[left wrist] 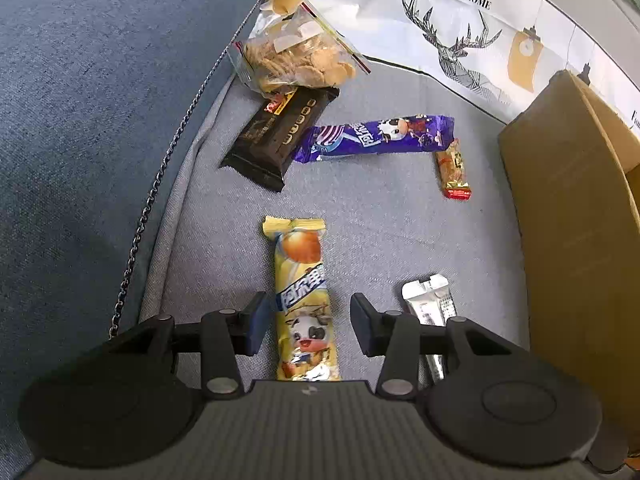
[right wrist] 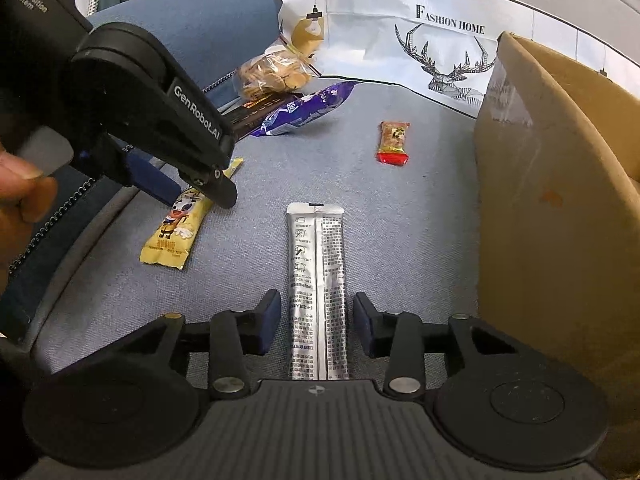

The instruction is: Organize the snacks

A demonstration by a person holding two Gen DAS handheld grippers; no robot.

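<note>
Snacks lie scattered on the grey-blue sofa seat (left wrist: 400,216), with a tall cardboard box (left wrist: 576,216) standing at the right edge and a white deer-print pillow (left wrist: 460,32) behind. Next in size, a clear bag of biscuits (left wrist: 296,60) sits far back by the cushion seam, its near end touching a black pack (left wrist: 276,136), and a purple bar (left wrist: 376,136) lies just beside that pack. Nearer me, the yellow bar (left wrist: 302,300) lies lengthwise between the fingers of my left gripper (left wrist: 308,324); the jaws are spread wider than the wrapper, the left finger just at its edge, the right one apart from it, gripping nothing. My right gripper (right wrist: 318,320) is likewise open, straddling the silver sachet (right wrist: 316,280) with a gap on each side. Smallest, a little red-ended candy (left wrist: 454,170) lies alone near the box, well apart from the rest.
</note>
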